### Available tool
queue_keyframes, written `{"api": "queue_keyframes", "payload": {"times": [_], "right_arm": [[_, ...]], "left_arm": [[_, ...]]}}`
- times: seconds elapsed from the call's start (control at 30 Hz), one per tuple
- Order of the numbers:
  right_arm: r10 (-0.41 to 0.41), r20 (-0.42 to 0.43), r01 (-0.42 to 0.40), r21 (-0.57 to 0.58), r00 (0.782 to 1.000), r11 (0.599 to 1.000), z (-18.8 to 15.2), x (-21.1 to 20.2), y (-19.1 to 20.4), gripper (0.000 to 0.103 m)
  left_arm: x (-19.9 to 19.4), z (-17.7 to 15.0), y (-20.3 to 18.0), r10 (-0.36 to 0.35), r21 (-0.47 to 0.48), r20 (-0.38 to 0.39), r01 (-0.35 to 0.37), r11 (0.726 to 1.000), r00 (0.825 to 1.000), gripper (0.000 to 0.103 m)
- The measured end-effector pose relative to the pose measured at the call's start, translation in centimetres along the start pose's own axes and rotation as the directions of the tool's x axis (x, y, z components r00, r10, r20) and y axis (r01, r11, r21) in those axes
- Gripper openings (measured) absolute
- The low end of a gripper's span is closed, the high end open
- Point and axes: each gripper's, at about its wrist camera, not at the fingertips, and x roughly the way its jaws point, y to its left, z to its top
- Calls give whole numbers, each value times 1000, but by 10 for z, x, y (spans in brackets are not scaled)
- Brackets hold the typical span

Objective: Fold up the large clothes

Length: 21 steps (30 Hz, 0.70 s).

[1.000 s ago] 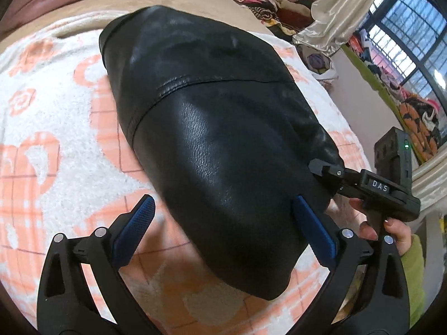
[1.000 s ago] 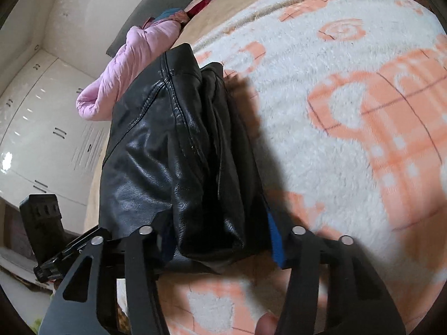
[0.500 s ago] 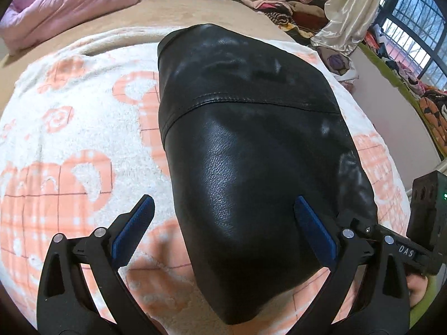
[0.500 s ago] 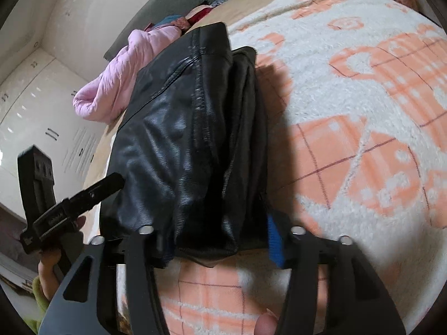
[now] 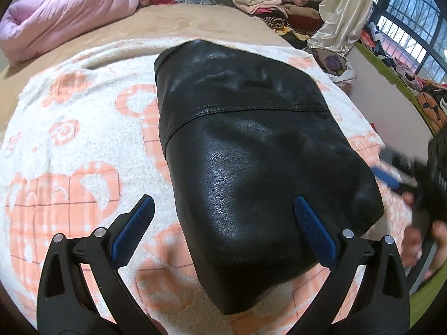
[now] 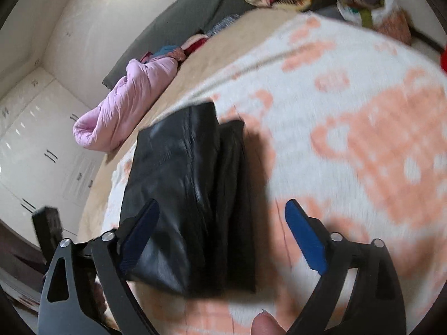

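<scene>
A black leather jacket point(image 5: 251, 153) lies folded into a thick bundle on the white and orange blanket point(image 5: 69, 139). In the right wrist view the jacket point(image 6: 190, 195) shows its stacked folded layers. My left gripper point(image 5: 223, 231) is open above the jacket's near end, holding nothing. My right gripper point(image 6: 223, 234) is open and empty, raised just off the jacket's end. The right gripper shows blurred at the right edge of the left wrist view point(image 5: 396, 178).
A pink quilt point(image 5: 64, 19) lies at the far left of the bed. Piles of folded clothes point(image 5: 268, 2) sit at the back. A pale curtain point(image 5: 343, 19) and windows are at the right. White wardrobes point(image 6: 42, 145) stand beyond the bed.
My right gripper has opened, let go of the jacket's end and pulled back. My left gripper has drawn back slightly, still open. The jacket now rests on the blanket.
</scene>
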Motion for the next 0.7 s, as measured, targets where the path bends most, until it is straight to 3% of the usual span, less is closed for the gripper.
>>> {"api": "queue_keyframes", "payload": {"times": [0.03,0.07,0.13,0.2,0.27,0.33,0.37,0.43,0.53,0.6,0.7], "right_arm": [[-13,9,14,-42,1000,999,8,2,8,51],[-20,13,21,-70,1000,997,12,5,14,45],[-37,9,38,-132,999,990,24,13,29,39],[-63,33,68,-198,997,978,35,22,47,39],[-77,41,85,-259,996,962,43,35,63,39],[-51,-4,48,-289,999,956,52,56,72,39],[-49,-26,39,-292,998,956,53,65,75,39],[-127,-87,96,-299,988,949,54,92,72,38],[-212,-190,157,-269,958,950,48,129,53,36],[-251,-216,188,-275,943,943,40,146,40,36],[-221,-222,171,-224,950,960,37,150,30,36]], "left_arm": [[-4,0,-2,3,7,12,-3,1000,1000,93],[-8,-1,-4,-1,16,24,1,1000,1000,92],[-14,-1,-9,-8,31,36,7,999,999,64],[-21,-2,-14,-36,37,45,35,999,998,54],[-24,-5,-22,-89,44,34,87,995,995,54],[-18,-9,-31,-114,55,3,113,992,994,56],[-15,-12,-36,-93,73,2,93,993,996,56],[-10,-15,-44,-63,104,-2,63,993,998,63],[-8,-16,-52,-64,124,2,63,990,998,64],[-9,-16,-55,-73,132,4,72,989,997,64],[-8,-16,-57,-74,130,7,73,989,997,64]]}}
